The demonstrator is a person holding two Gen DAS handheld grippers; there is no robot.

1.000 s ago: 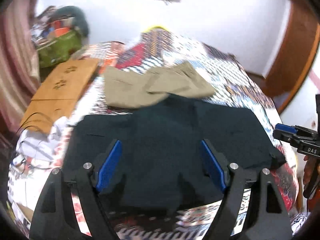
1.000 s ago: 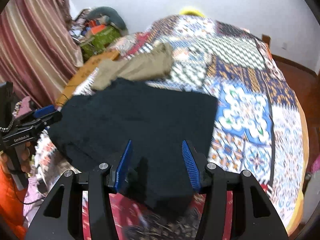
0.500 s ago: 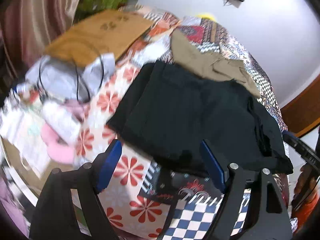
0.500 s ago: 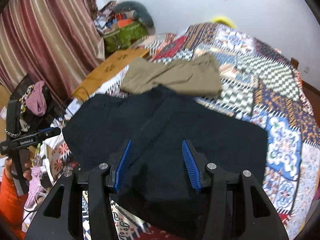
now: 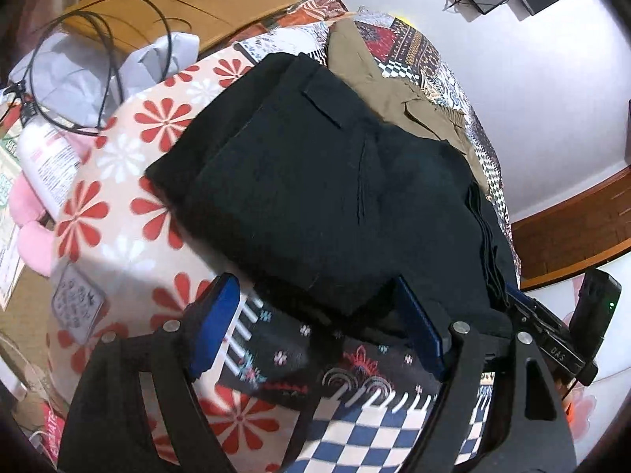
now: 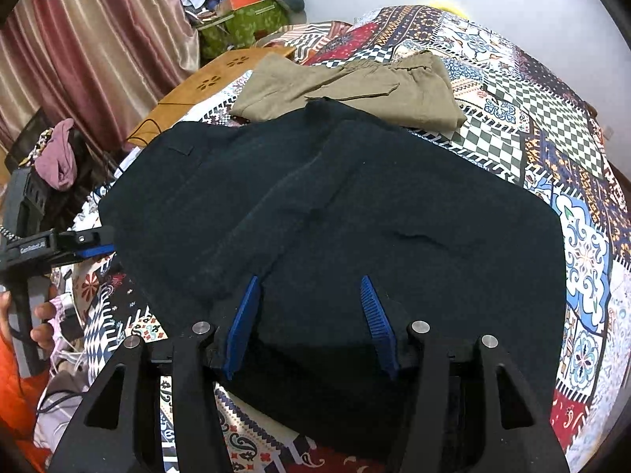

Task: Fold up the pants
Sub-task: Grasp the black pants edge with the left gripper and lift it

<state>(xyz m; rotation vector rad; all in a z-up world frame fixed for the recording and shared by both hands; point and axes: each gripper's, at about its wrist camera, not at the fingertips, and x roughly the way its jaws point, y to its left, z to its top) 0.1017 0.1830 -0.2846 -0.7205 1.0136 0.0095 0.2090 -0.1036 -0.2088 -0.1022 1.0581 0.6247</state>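
The black pants (image 6: 335,213) lay spread flat across the near part of the patterned bedspread (image 6: 552,118), with the tan pants (image 6: 347,86) just beyond them on the far side, their near edge under or against the black cloth; I could not tell which. In the left wrist view the black pants (image 5: 335,181) already showed stacked layers along their right edge, so I judged at least one fold was in place.

Over the last second my left gripper (image 5: 315,327) had swung down and rolled toward the near left edge of the pants, which a second ago sat squarely under it. Its jaws stood wide apart with nothing between the pads, above the bedspread just off the hem. My right gripper (image 6: 311,315) had dropped closer over the middle of the near edge, where it had looked farther up the bed before. Its jaws were parted about halfway and empty, the cloth lying below them, not pinched.

Both grippers appeared lined up along the near edge, which I read as preparation for taking hold for the next fold. No grasp had been made yet.
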